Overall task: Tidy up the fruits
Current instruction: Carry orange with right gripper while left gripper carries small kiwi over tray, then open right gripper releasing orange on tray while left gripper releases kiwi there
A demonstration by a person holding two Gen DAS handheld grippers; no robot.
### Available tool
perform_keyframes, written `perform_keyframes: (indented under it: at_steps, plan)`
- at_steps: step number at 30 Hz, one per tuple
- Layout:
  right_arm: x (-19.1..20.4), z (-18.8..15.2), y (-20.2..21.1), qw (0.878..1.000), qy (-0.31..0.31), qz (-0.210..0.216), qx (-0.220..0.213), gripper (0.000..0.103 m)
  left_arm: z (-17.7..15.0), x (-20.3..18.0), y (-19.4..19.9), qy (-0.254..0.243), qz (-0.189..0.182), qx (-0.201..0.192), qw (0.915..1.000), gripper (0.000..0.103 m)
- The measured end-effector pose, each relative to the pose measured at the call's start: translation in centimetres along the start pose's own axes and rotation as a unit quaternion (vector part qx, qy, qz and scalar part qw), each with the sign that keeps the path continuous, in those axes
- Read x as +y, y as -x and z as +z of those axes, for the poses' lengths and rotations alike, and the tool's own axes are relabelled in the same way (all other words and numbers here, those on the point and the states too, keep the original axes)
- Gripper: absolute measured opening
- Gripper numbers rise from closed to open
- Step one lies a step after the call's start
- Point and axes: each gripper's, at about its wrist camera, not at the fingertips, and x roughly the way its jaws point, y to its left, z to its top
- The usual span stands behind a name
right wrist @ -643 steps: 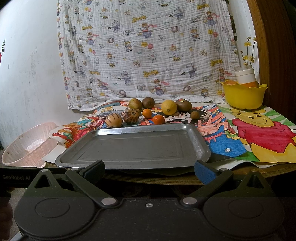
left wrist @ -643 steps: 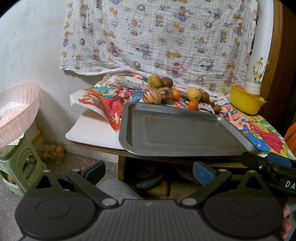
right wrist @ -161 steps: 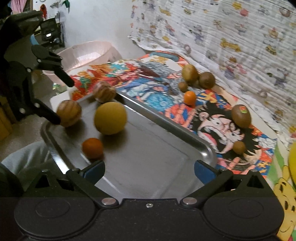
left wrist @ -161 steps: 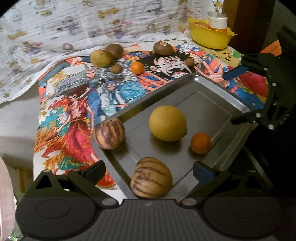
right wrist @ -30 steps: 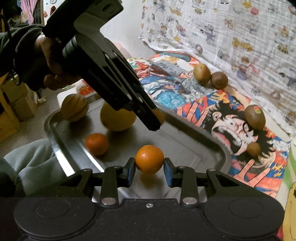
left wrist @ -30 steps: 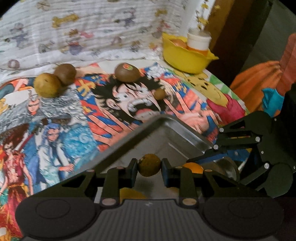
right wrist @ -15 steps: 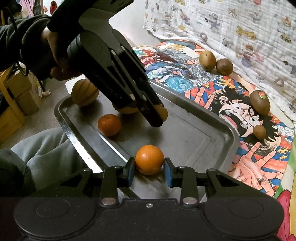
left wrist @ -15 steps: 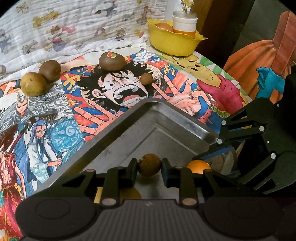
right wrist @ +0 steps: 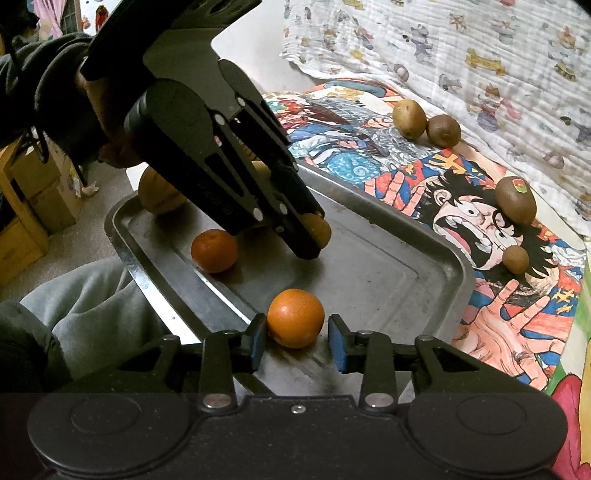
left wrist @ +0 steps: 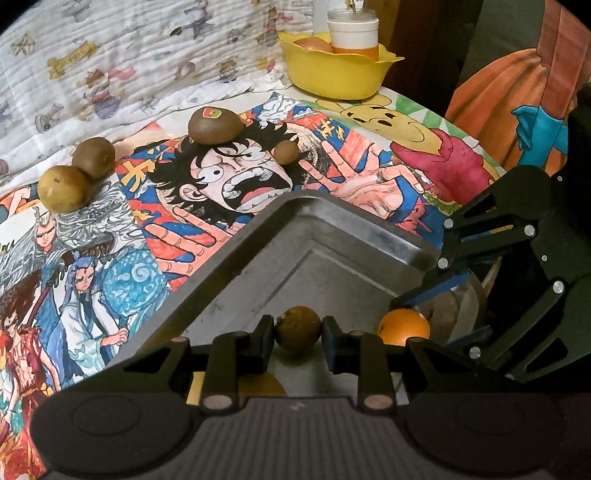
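Observation:
My left gripper (left wrist: 298,332) is shut on a small brown fruit (left wrist: 297,325), low over the metal tray (left wrist: 332,236); from the right wrist it shows as a black gripper (right wrist: 314,240) tilted down. The jaws of my right gripper (right wrist: 297,334) are opening around an orange (right wrist: 295,315) that rests on the tray's (right wrist: 406,280) near edge, with a small gap at each pad. A second orange (right wrist: 214,251) and a striped melon (right wrist: 159,195) lie in the tray. A stickered kiwi (right wrist: 515,199), a small brown fruit (right wrist: 515,258) and two more brown fruits (right wrist: 408,118) lie on the comic-print mat.
A yellow bowl (left wrist: 332,70) holding a white cup (left wrist: 352,33) stands at the mat's far corner. A patterned cloth (right wrist: 461,48) hangs behind. A person's grey trouser leg (right wrist: 92,295) is just below the tray's near rim, and cardboard boxes (right wrist: 22,221) stand on the floor.
My right gripper's pads have parted from the orange, which now sits on the tray. The left gripper has shifted a little over the tray, still holding the brown fruit.

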Motion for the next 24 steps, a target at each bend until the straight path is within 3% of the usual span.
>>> perform_keyframes:
  at_steps: [8,12,15,18,24]
  plan:
    - [0.2,-0.1,1.1,1.0,-0.009,-0.012,-0.008,0.051,-0.1,-0.1,0.8,0.014,0.007,-0.012,0.9998,0.037]
    - [0.6,0.0,2.0,1.0,-0.009,-0.018,-0.014,0.059,-0.2,-0.6,1.9,0.011,0.011,-0.03,0.9994,0.06]
    - [1.1,0.1,2.6,1.0,-0.009,-0.021,-0.018,0.067,-0.5,-1.0,3.1,0.009,0.016,-0.044,0.9989,0.069]
    - [1.6,0.2,3.3,0.999,-0.008,-0.025,-0.023,0.077,-1.0,-1.3,4.5,0.017,0.027,-0.06,0.9977,0.086]
    - [2.6,0.4,4.1,0.999,-0.009,-0.036,-0.025,0.094,-3.0,-2.1,7.7,0.022,0.055,-0.09,0.9942,0.101]
